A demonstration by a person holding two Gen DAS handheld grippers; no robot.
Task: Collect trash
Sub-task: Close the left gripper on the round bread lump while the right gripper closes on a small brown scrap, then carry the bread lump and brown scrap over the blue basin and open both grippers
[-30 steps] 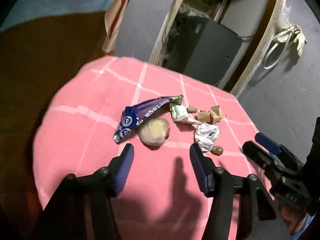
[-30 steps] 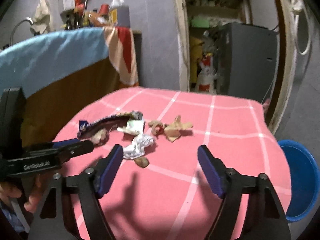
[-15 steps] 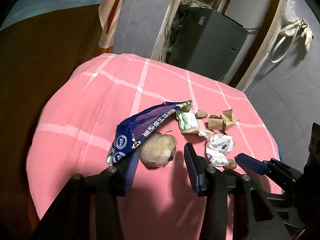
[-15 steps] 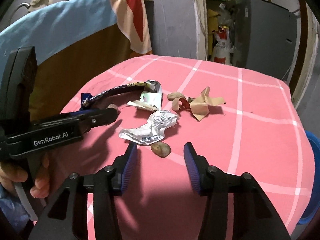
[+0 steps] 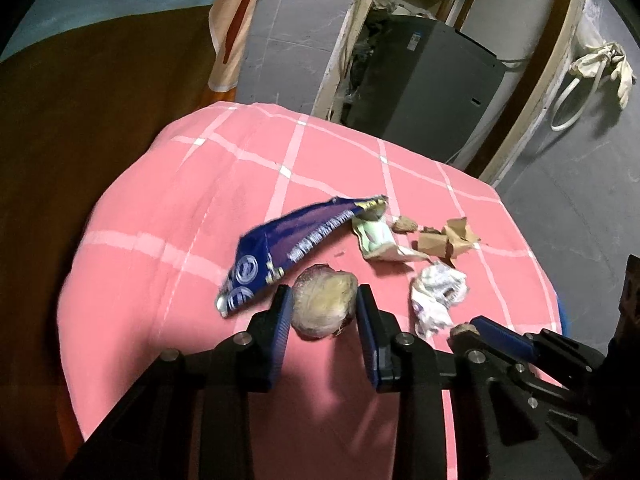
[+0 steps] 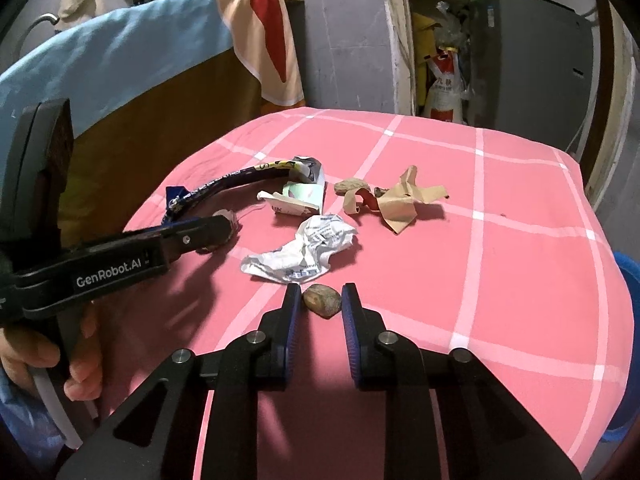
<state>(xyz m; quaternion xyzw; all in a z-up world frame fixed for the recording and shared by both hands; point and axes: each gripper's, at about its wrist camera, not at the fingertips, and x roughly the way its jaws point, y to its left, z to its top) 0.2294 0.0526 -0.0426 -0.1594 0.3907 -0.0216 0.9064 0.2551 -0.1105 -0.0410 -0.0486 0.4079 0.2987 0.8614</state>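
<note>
Farthest left on my pink checked tablecloth [image 5: 192, 216] lies the long, flattened dark-blue foil snack wrapper [image 5: 296, 240], its printed end nearest me and its torn end pointing away. Just right of that near end sits the pale yellowish, papery round husk [image 5: 324, 306], and my left gripper [image 5: 323, 304] has it between its blue pads. The jaws are narrow and closing, both pads right against the husk's sides.

Beyond the husk is a crumpled white-and-green paper packet [image 5: 376, 240], touching the wrapper's far end. Next comes a small brown lump [image 6: 350, 186], then a torn, curled scrap of brown paper with a red patch [image 6: 400, 204].

Nearer me, a crushed white printed wrapper [image 6: 308, 250] lies between the two grippers. Just in front of it is a small brown oval nut-like piece [image 6: 322, 300], which rests on the cloth between the pads of my right gripper [image 6: 320, 304]. Those jaws are also narrow and closing. The right pad seems to touch the piece, while a thin gap shows on the left.

At the far right, the rim of a blue plastic tub [image 6: 628, 280] shows past the table's edge.
</note>
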